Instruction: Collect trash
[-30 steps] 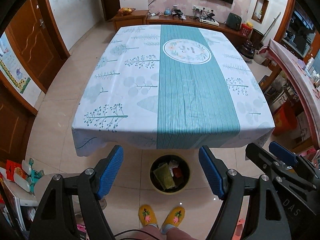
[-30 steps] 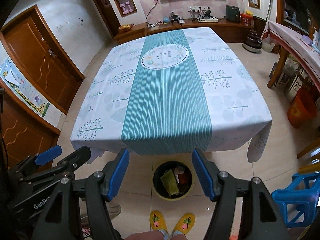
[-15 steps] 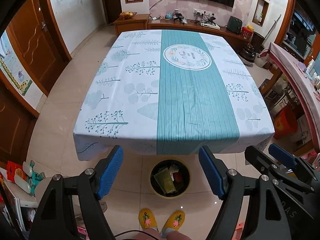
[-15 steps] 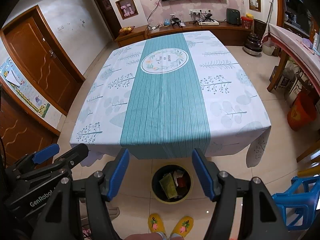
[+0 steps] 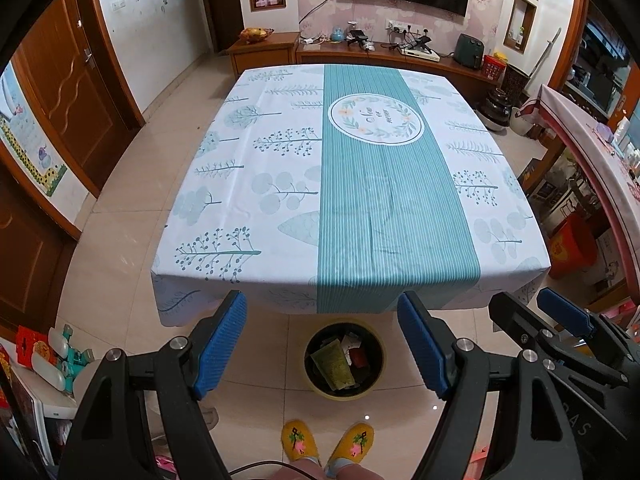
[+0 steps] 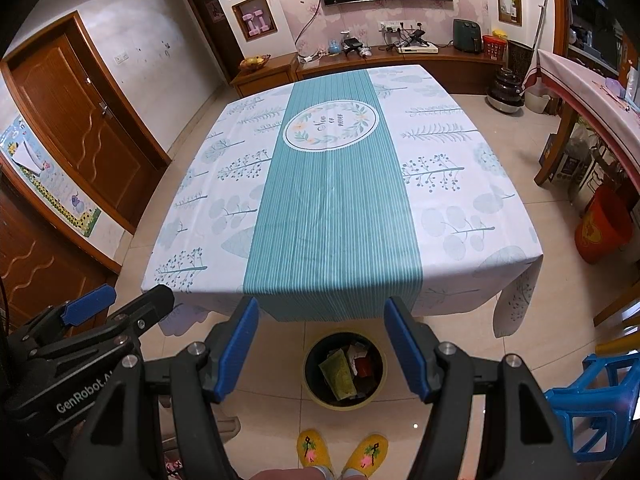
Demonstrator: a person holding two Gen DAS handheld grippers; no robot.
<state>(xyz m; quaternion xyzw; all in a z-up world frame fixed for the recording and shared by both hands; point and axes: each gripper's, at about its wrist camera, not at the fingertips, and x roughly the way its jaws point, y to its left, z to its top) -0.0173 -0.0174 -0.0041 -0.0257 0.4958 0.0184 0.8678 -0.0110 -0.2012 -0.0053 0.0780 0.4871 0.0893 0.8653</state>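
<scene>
A round yellow-rimmed trash bin [image 5: 311,386] [image 6: 380,390] stands on the floor at the table's near edge. It holds a green packet [image 5: 332,366] [image 6: 340,372], a red piece and white scraps. My left gripper [image 5: 322,340] is open and empty, held high above the bin. My right gripper [image 6: 320,344] is open and empty beside it, also above the bin. The right gripper shows at the right of the left wrist view [image 5: 560,324]. The left gripper shows at the left of the right wrist view [image 6: 96,312].
A table with a white and teal cloth [image 5: 352,184] [image 6: 340,200] lies ahead. A blue plastic stool [image 6: 600,404] stands at the right, an orange bucket [image 6: 604,232] further back. Yellow slippers [image 5: 328,440] are on the floor below. Clutter [image 5: 44,356] sits at the left.
Both grippers have risen and tilted up, so the table and bin sit lower and smaller in view. Both stay open and empty.
</scene>
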